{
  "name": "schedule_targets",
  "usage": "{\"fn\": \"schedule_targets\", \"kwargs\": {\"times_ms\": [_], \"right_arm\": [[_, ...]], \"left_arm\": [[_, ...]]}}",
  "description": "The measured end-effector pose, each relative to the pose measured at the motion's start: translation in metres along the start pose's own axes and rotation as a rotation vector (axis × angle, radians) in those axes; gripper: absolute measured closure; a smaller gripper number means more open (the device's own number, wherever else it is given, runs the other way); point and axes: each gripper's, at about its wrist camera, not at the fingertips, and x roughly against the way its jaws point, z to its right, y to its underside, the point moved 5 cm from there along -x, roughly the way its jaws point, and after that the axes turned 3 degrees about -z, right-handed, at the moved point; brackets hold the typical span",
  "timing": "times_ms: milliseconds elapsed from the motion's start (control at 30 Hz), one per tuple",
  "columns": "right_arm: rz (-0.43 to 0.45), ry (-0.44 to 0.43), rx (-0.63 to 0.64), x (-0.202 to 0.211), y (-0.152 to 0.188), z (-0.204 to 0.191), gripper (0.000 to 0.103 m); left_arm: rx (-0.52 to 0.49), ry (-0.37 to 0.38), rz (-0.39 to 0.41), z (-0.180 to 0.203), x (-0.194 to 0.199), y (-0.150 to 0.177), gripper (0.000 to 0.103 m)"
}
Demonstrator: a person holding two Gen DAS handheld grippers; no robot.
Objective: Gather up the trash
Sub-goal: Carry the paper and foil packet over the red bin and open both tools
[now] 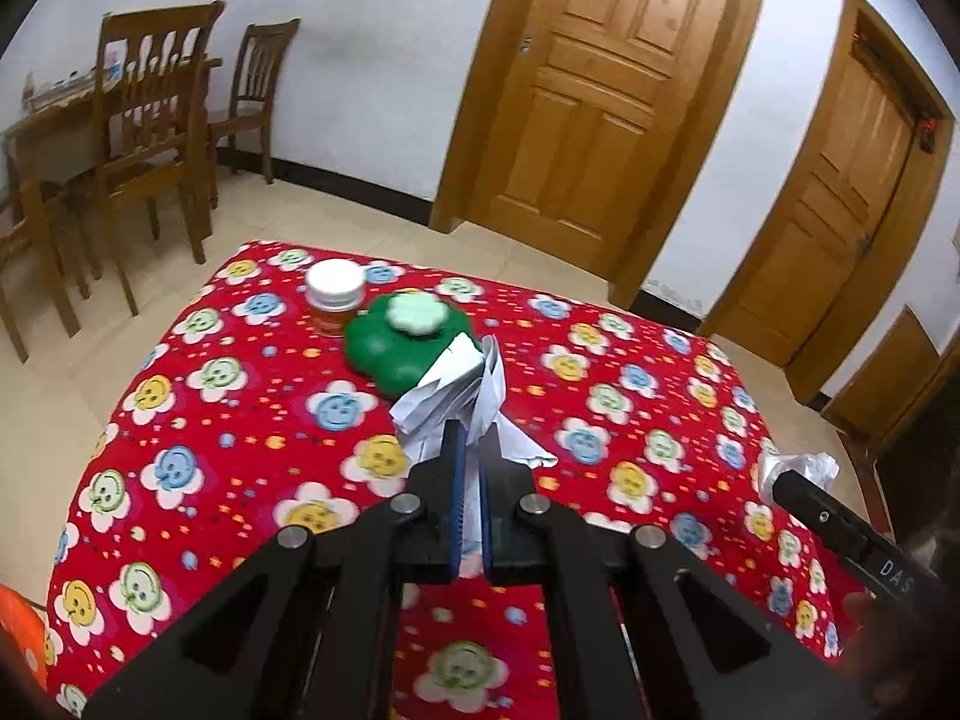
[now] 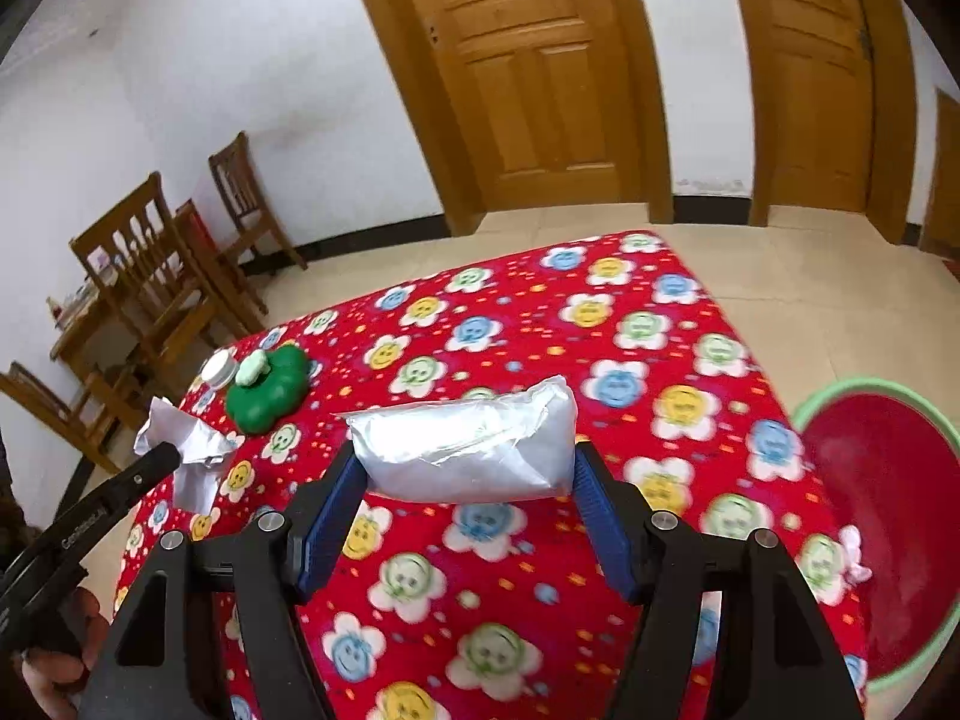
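My left gripper (image 1: pixel 471 450) is shut on a crumpled white paper (image 1: pixel 462 396) and holds it above the red flowered tablecloth (image 1: pixel 240 420); the paper also shows in the right wrist view (image 2: pixel 186 444). My right gripper (image 2: pixel 468 468) is shut on a silver plastic packet (image 2: pixel 468 444), held crosswise between the blue pads (image 2: pixel 333 516) above the cloth (image 2: pixel 600 330). The packet's end shows at the right in the left wrist view (image 1: pixel 798 468).
A green flower-shaped container (image 1: pixel 402 342) and a white-lidded orange jar (image 1: pixel 335 294) stand at the table's far left. A red basin with a green rim (image 2: pixel 888 516) sits on the floor right of the table. Wooden chairs (image 1: pixel 150 138) and doors (image 1: pixel 600 90) lie beyond.
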Motion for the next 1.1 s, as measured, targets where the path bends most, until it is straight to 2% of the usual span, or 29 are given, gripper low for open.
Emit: {"fn": "schedule_targets", "kwargs": {"times_ms": [300,567,767,1100], "right_arm": [[0.057,0.037,-0.08,0.046,0.011,0.045,0.033],[0.102,0.098,-0.145,0.079,0.023,0.092,0.033],[0.113,0.158,-0.223,0.092,0.038,0.135,0.033],[0.1,0.214,-0.337,0.096,0.062,0.196,0.032]], "left_arm": [[-0.084,0.08,0.005,0.055,0.019,0.008,0.101],[-0.179,0.178,-0.024,0.115,0.027,0.023,0.101],[-0.242,0.258,-0.057,0.16,0.027,0.038,0.101],[-0.359,0.346,-0.113,0.23,0.014,0.063,0.101]]}}
